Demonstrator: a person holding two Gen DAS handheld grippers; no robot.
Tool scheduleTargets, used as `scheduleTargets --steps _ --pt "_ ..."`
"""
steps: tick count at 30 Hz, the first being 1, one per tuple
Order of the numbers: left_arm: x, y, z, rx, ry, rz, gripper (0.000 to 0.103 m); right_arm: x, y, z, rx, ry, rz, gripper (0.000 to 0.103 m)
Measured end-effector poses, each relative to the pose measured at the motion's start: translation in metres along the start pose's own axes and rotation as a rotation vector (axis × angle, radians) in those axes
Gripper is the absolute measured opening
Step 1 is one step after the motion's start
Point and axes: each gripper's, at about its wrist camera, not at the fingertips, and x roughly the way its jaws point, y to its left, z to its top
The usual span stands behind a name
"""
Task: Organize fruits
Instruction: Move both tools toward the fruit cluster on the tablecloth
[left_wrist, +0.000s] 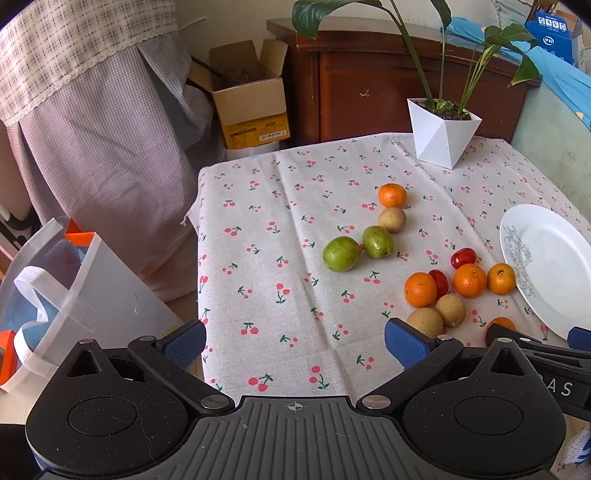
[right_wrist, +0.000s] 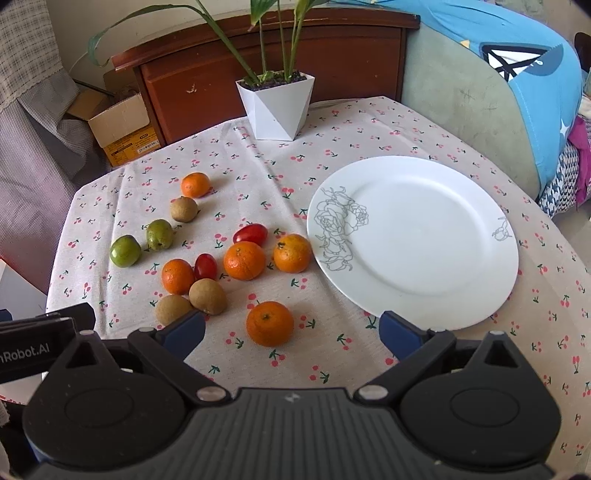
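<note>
The right gripper (right_wrist: 291, 326) is held low over the near edge of the table with its blue pads spread wide and nothing between them; such a spread suits a round fruit being taken from above. Just ahead of it, almost centred between the pads, lies a lone orange (right_wrist: 270, 323), apart from the rest, so it is judged the likeliest first pick. Ahead and to the right of this gripper the white plate (right_wrist: 461, 236) lies bare, its near rim close to the right pad; it is presumably kept empty to receive the sorted fruit. Ahead and to the left, a loose cluster is seen: two brown fruits (right_wrist: 208, 296) touching one another, three more oranges (right_wrist: 244, 260) and two small red fruits (right_wrist: 251, 234). Farther out to the left, two green fruits (right_wrist: 125, 250), a third brown fruit and a fifth orange (right_wrist: 195, 184) lie strung in a line

The left gripper (left_wrist: 295, 341) is likewise spread and empty, held back over the near edge of the cherry-print cloth (left_wrist: 280, 229), with bare cloth directly ahead and the cluster off to its right. It is judged to be kept clear so that the right side may work first. The white plant pot (right_wrist: 275, 105) stands at the far side, well apart from the fruit, and should not be disturbed
</note>
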Motion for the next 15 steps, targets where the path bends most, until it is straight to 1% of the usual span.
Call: scheduleTargets --steps 15 --pt "-0.0008 -0.0022 -0.0001 -0.005 -0.007 -0.008 0.103 -0.0004 0.0000 0.0006 -0.002 0.001 -0.002 0.097"
